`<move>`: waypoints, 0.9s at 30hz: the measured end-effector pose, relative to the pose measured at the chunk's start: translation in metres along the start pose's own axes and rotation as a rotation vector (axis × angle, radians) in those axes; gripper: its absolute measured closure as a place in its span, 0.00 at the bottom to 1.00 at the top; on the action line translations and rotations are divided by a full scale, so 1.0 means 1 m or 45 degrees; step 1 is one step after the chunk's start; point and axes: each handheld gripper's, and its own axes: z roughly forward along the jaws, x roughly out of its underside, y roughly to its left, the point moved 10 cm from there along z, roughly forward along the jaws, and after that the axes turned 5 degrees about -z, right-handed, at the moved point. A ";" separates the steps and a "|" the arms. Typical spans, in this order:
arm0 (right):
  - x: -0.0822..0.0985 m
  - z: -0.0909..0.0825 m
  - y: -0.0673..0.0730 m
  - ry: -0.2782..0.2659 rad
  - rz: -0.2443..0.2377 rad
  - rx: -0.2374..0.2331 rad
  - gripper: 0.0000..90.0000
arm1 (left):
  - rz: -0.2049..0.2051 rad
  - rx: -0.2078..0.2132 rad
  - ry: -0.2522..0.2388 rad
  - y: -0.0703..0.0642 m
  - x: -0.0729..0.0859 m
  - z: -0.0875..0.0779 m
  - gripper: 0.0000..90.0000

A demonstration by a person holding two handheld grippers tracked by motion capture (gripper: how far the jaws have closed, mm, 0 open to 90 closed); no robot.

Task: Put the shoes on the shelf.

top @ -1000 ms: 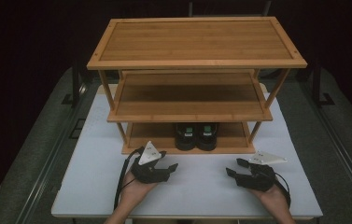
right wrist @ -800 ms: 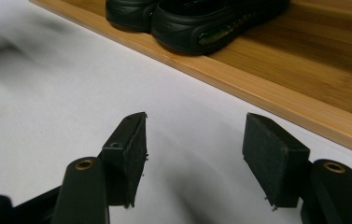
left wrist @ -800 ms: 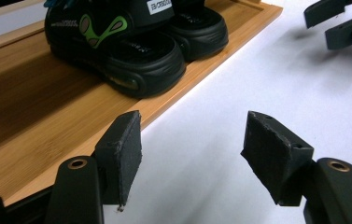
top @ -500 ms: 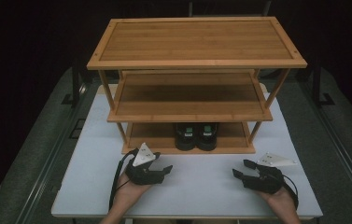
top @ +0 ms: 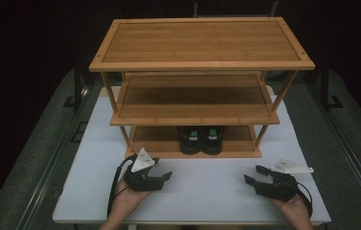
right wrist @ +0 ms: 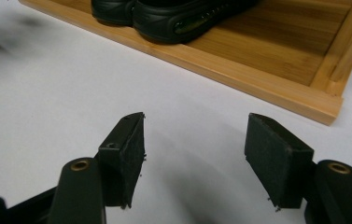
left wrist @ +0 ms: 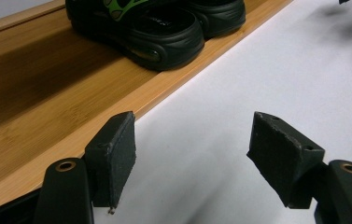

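A pair of black shoes point(top: 201, 139) with green insoles stands on the bottom shelf of a three-tier bamboo rack point(top: 202, 43). In the left gripper view the shoes point(left wrist: 164, 32) lie ahead on the shelf board, and the right gripper view has the shoes point(right wrist: 173, 18) at its top. My left gripper point(top: 165, 175) rests in a hand on the white table point(top: 207, 191) in front of the rack's left part. Its jaws have just been opening, with nothing between them point(left wrist: 192, 135). My right gripper point(top: 252, 175) sits low at the right, open and holding nothing point(right wrist: 194, 135).
The rack's front rail point(left wrist: 173, 88) runs close to the left gripper. The rack's right corner post point(right wrist: 346, 56) stands ahead of the right gripper. Dark floor and metal rails point(top: 49, 163) flank the table.
The right gripper has slid a little to the right and toward the table's near edge. The left gripper has kept nearly its place.
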 end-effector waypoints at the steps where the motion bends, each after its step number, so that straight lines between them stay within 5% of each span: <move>1: 0.001 -0.001 0.000 0.003 0.005 0.000 0.41 | 0.001 0.001 -0.001 0.000 0.000 -0.001 0.34; 27: 0.015 -0.019 -0.006 -0.021 0.032 0.022 0.37 | -0.073 -0.013 0.001 0.011 0.033 -0.024 0.30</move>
